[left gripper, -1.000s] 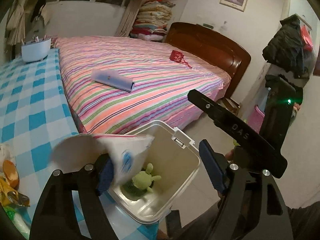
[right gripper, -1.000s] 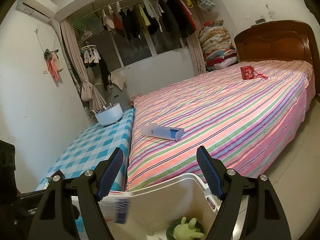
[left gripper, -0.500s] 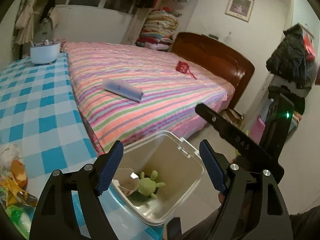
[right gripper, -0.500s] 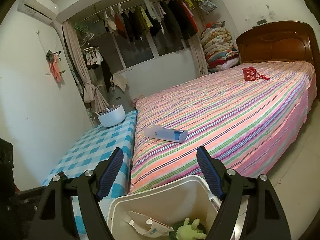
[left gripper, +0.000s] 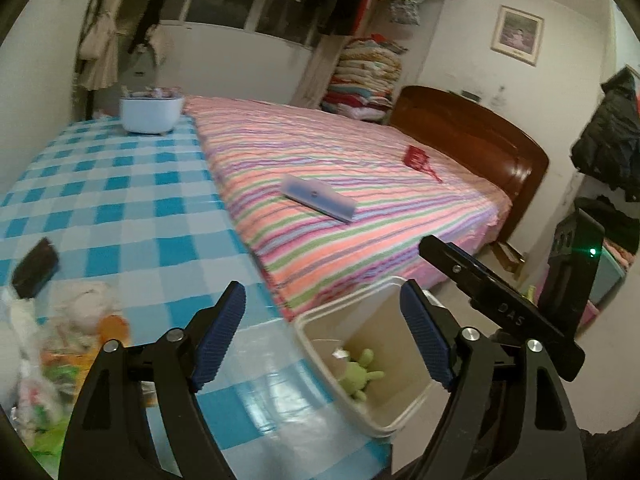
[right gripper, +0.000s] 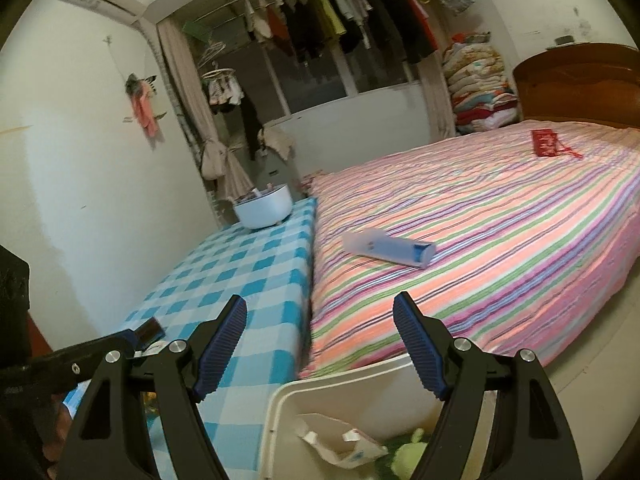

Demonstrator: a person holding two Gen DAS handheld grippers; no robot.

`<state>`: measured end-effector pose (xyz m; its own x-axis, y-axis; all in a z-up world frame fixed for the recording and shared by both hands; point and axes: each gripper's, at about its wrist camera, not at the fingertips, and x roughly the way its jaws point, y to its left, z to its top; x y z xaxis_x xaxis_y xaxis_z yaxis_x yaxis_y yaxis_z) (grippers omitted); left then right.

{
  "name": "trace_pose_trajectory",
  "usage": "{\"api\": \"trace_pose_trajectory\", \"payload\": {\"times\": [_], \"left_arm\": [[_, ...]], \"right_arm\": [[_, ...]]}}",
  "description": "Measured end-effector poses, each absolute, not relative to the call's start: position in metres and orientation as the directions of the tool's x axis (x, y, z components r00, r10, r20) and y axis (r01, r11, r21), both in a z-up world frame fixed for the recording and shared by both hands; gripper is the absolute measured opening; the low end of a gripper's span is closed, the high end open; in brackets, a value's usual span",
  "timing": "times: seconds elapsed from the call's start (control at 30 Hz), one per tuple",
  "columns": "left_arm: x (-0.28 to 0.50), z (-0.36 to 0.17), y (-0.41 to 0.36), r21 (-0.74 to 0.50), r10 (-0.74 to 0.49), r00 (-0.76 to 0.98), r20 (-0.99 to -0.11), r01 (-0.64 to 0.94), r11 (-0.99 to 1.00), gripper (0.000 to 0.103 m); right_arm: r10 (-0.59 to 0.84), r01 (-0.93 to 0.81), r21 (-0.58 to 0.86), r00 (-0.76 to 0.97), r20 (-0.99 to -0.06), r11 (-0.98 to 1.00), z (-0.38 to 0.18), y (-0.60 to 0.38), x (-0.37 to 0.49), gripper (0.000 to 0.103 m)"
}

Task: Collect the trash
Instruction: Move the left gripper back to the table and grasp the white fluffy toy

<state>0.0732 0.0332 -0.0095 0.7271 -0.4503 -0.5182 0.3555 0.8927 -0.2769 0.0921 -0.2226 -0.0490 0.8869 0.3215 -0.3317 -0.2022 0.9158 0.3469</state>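
Observation:
A white bin stands at the corner of the blue checked table, beside the bed. Inside it lie a green plush toy and a crumpled white paper carton. My left gripper hangs over the table edge just left of the bin; its jaws are opening with nothing between them. My right gripper stands open and empty above the bin's rim. A heap of wrappers and trash lies on the table at the lower left.
On the striped bed lie a blue-white box and a red pouch. A white bowl sits at the table's far end, and a small black object lies near the trash heap. Dark clothes hang at the right.
The white paper carton left my left gripper's jaws and now lies in the bin. The left gripper swung left over the table. The right gripper shifted a little, its jaws unchanged.

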Motion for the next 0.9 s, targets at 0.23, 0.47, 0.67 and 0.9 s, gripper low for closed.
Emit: {"api": "trace_pose_trajectory", "payload": {"times": [0.23,0.47,0.67,0.9], "left_arm": [[0.066,-0.008,0.085,-0.282,-0.360,0.771,-0.526,0.241,0.929,0.080],[0.056,-0.013,0.135,-0.260,-0.253,0.787,-0.563,0.122,0.958,0.080],[0.042,-0.020,0.185,-0.174,-0.119,0.784,-0.609,0.015,0.985,0.080],[0.035,-0.037,0.266,-0.041,0.037,0.725,-0.688,-0.089,0.995,0.080]], "right_arm": [[0.413,-0.301,0.337,0.847,-0.335,0.892,-0.048,-0.179,0.099,0.074],[0.476,-0.374,0.323,0.810,-0.343,0.869,-0.049,-0.138,0.105,0.074],[0.524,-0.421,0.332,0.779,-0.344,0.844,-0.050,-0.110,0.109,0.074],[0.569,-0.470,0.330,0.742,-0.355,0.819,-0.054,-0.079,0.110,0.074]]}}
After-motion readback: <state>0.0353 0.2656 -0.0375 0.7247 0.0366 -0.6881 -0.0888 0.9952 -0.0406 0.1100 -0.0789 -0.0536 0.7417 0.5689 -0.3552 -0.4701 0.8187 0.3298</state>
